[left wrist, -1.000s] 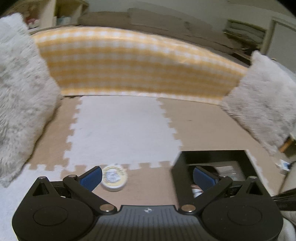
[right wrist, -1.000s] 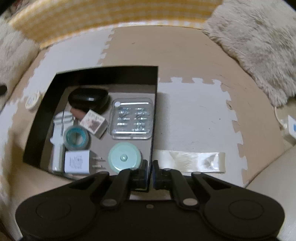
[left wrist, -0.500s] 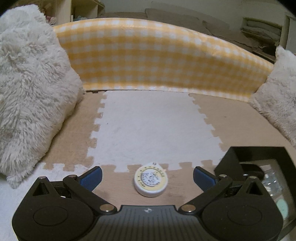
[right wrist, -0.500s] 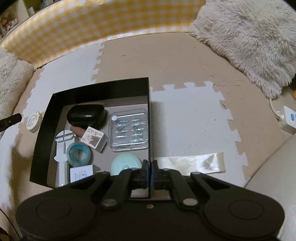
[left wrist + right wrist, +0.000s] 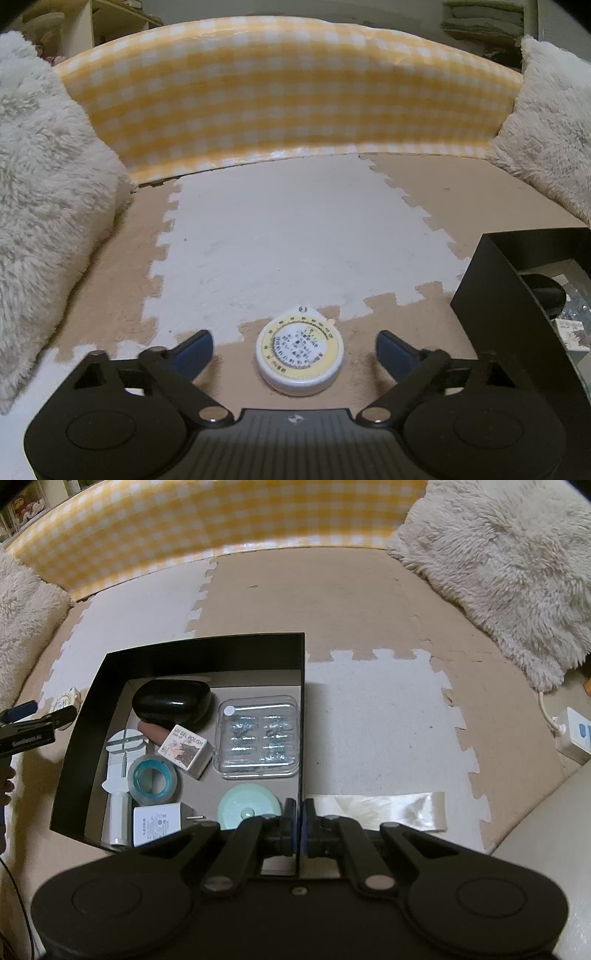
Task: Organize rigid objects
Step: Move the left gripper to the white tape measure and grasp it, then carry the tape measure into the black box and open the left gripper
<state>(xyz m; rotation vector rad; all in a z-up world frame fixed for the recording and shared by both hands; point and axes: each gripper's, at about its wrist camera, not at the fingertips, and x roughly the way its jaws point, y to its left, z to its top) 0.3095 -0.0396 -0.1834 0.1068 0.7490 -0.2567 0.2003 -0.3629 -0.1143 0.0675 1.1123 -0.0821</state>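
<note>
Your left gripper (image 5: 293, 349) stands wide, its jaws just now closing a little, with the round tape measure (image 5: 300, 356) lying on the mat (image 5: 288, 236) between the blue pads (image 5: 194, 349), neither pad touching it. The black box (image 5: 207, 653) sits just to the measure's right. Your right gripper (image 5: 300, 825) is pinched tight on the box's near right wall.

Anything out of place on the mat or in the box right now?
Yes: the round tape measure lies on the foam mat outside the black box, between the open left gripper fingers, which have just been closing. A shiny wrapper strip also lies loose beside the box.
</note>
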